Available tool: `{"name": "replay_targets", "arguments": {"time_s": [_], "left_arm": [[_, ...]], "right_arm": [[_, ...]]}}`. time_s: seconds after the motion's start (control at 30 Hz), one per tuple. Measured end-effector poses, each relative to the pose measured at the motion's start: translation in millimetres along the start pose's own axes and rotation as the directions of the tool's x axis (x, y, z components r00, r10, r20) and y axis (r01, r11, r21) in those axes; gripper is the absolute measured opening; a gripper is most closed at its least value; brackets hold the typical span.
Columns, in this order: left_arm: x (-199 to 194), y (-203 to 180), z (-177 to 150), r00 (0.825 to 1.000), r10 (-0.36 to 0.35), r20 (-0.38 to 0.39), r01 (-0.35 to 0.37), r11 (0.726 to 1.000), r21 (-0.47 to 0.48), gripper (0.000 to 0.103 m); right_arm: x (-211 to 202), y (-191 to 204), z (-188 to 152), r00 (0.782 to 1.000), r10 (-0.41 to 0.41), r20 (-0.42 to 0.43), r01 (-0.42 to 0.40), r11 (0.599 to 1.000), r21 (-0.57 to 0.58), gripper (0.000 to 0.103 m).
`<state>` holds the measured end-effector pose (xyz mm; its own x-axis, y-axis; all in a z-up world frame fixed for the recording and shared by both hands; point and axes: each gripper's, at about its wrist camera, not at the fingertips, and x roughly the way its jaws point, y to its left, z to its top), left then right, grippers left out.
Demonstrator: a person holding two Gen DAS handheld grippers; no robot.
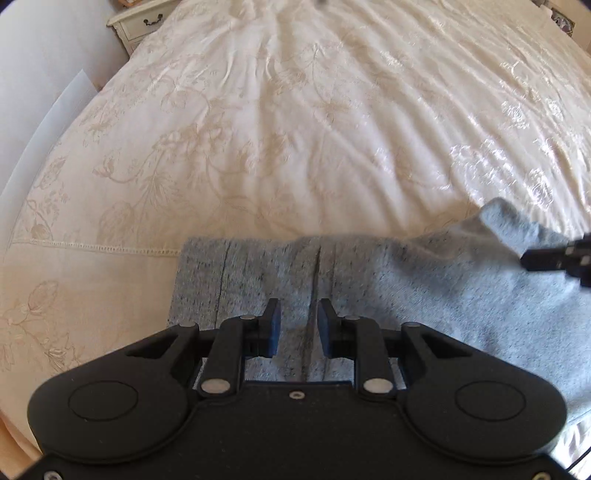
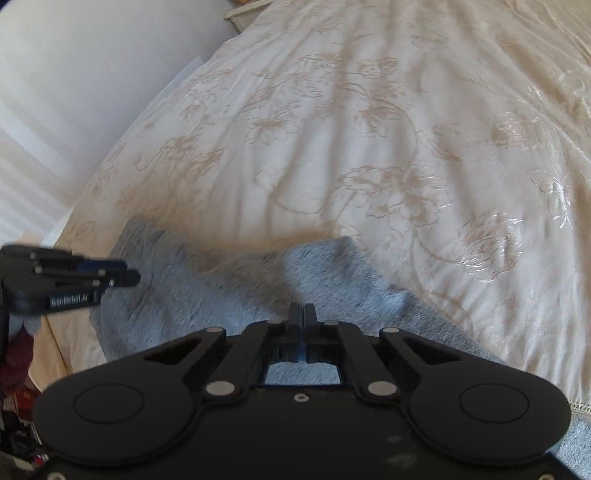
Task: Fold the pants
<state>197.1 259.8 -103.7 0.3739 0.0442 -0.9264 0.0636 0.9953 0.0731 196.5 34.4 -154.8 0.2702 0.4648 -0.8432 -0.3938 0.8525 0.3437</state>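
Note:
The grey marl pants (image 1: 388,280) lie folded on the cream bedspread near its front edge. My left gripper (image 1: 298,325) hovers over the left part of the pants with its jaws open, astride a seam, holding nothing. My right gripper (image 2: 303,314) has its jaws closed together over the pants (image 2: 221,288); whether cloth is pinched between them is hidden. In the left wrist view the right gripper (image 1: 532,258) shows at the right edge beside a raised corner of the pants. In the right wrist view the left gripper (image 2: 122,275) shows at the left.
The floral cream bedspread (image 1: 295,129) stretches far ahead and to both sides. A white bedside drawer unit (image 1: 142,22) stands at the far left corner by a white wall (image 2: 92,74). The bed's left edge (image 1: 48,147) drops off.

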Motion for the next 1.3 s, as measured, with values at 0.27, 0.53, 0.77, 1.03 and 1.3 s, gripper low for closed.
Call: {"name": "replay_targets", "arguments": {"time_s": [0.27,0.53,0.77,1.03,1.3], "left_arm": [[-5,-33,28,0.998,-0.065,0.018,0.063,0.995,0.075,0.033],[50,-26,-25,0.979,-0.036,-0.202,0.047,0.998,0.048,0.033],[46,-38,-34,0.985,0.0,-0.174,0.02,0.994,0.11,0.033],[45,-13,-33,0.982,-0.081,-0.171,0.075,0.996,-0.039,0.033],[47,-7,-28,0.978,-0.096,-0.186,0.088,0.995,-0.052,0.033]], "right_arm": [[-19,12,-11,0.972,-0.153,0.177,0.15,0.988,0.032,0.032],[0,-53,46,0.993,-0.069,0.093,0.07,0.997,-0.017,0.036],[34,-50,45,0.997,0.021,-0.068,-0.028,0.993,-0.116,0.02],[-4,24,-6,0.999,-0.036,0.036,0.044,0.964,-0.262,0.004],[-20,39,-5,0.968,-0.141,0.208,0.183,0.963,-0.2,0.003]]}}
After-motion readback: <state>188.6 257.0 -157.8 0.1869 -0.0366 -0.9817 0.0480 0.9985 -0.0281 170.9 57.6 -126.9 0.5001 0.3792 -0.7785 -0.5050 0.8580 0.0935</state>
